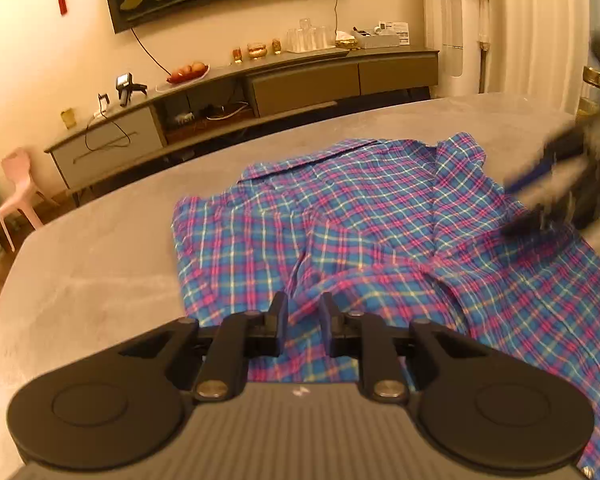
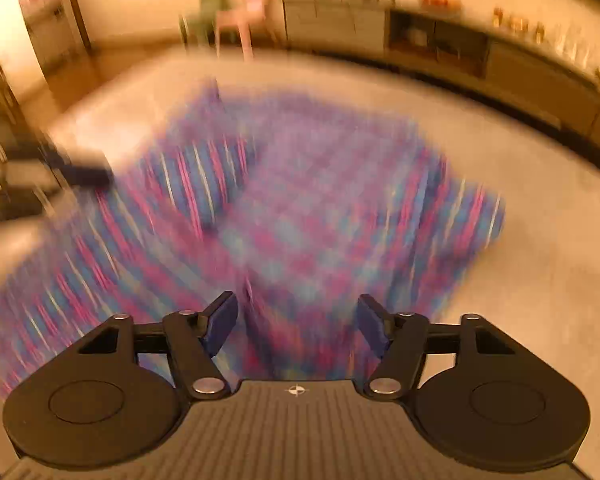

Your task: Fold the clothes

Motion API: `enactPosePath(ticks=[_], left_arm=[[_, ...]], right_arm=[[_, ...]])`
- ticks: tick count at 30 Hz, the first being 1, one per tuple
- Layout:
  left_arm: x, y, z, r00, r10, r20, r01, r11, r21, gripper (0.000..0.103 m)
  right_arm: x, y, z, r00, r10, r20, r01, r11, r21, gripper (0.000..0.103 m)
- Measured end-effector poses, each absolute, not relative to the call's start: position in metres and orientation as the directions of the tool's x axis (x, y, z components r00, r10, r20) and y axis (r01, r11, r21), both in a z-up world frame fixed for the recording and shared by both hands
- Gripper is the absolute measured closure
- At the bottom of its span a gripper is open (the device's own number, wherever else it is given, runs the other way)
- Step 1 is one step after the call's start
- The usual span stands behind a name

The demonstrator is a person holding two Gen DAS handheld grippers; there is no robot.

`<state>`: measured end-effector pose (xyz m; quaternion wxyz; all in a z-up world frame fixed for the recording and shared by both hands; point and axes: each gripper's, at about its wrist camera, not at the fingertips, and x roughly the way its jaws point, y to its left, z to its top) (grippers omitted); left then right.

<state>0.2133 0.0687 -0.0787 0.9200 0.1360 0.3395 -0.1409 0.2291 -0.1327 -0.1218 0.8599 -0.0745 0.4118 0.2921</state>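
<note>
Shirt: plaid shirt [image 1: 364, 216] spread partly folded on grey table [image 1: 92, 272], just ahead of both tools.
Left gripper [image 1: 303, 320]: jaws narrow, a cloth ridge between them; grip uncertain.
Right gripper [image 2: 296, 320]: wide apart, empty, blurred above cloth.
Technique: probably best pinching both layers at the edge, folding flat.
Writing: none legible.

The shirt [image 1: 340, 216] on the worktop [image 1: 100, 264] is viewed closely from both wrists, from opposite sides; the right view is blurred.
</note>
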Motion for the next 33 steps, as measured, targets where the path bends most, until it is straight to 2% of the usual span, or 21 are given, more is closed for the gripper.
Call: enactPosePath(ticks=[1,2,4,7,11,12,13,14,16,18,21,25,28,30,33], left_arm=[[0.209,0.065,-0.077,0.729,-0.198,-0.655,0.375,0.917,0.139,0.085],[0.205,0.062,-0.075,0.724,-0.226,-0.652,0.399,0.908,0.129,0.085],[0.198,0.057,-0.071,0.707,-0.272,-0.653,0.449,0.885,0.118,0.085],[0.184,0.048,-0.075,0.668,-0.323,-0.670,0.527,0.841,0.121,0.085],[0.171,0.041,-0.091,0.589,-0.353,-0.727,0.617,0.778,0.122,0.085],[0.170,0.040,-0.098,0.566,-0.351,-0.746,0.634,0.763,0.122,0.085],[0.170,0.040,-0.104,0.549,-0.341,-0.763,0.643,0.756,0.125,0.085],[0.174,0.040,-0.111,0.544,-0.320,-0.776,0.640,0.756,0.136,0.085],[0.180,0.040,-0.122,0.550,-0.287,-0.784,0.629,0.761,0.163,0.086],[0.186,0.042,-0.123,0.563,-0.287,-0.775,0.610,0.777,0.155,0.086],[0.190,0.057,-0.119,0.560,-0.306,-0.770,0.544,0.837,0.063,0.086],[0.194,0.080,-0.111,0.559,-0.337,-0.757,0.438,0.896,-0.076,0.087],[0.190,0.132,-0.093,0.618,-0.364,-0.697,0.195,0.930,-0.312,0.087],[0.179,0.174,-0.086,0.676,-0.348,-0.650,0.009,0.885,-0.465,0.086],[0.154,0.215,-0.085,0.734,-0.287,-0.616,-0.171,0.799,-0.576,0.086]], right_arm=[[0.235,-0.136,-0.110,0.514,0.467,-0.720,-0.557,0.820,0.133,0.020],[0.246,-0.138,-0.103,0.543,0.467,-0.698,-0.538,0.832,0.137,0.018],[0.285,-0.136,-0.098,0.581,0.430,-0.691,-0.503,0.857,0.111,0.017],[0.358,-0.126,-0.117,0.599,0.319,-0.735,-0.435,0.900,0.037,0.017],[0.418,-0.118,-0.148,0.526,0.293,-0.799,-0.442,0.896,0.038,0.018],[0.419,-0.115,-0.152,0.509,0.302,-0.806,-0.454,0.890,0.046,0.022],[0.419,-0.113,-0.157,0.493,0.310,-0.813,-0.467,0.883,0.054,0.038],[0.420,-0.110,-0.161,0.477,0.318,-0.819,-0.479,0.876,0.062,0.042],[0.412,-0.107,-0.156,0.497,0.336,-0.800,-0.494,0.867,0.058,0.082],[0.402,-0.107,-0.146,0.519,0.361,-0.775,-0.500,0.863,0.067,0.098],[0.366,-0.108,-0.114,0.572,0.424,-0.702,-0.536,0.841,0.070,0.100],[0.253,-0.107,-0.053,0.624,0.538,-0.567,-0.646,0.763,0.013,0.102],[0.145,-0.117,-0.031,0.624,0.591,-0.511,-0.713,0.699,-0.062,0.102],[0.078,-0.124,-0.039,0.597,0.604,-0.528,-0.751,0.652,-0.104,0.102],[0.024,-0.135,-0.073,0.567,0.566,-0.599,-0.760,0.640,-0.115,0.102]])
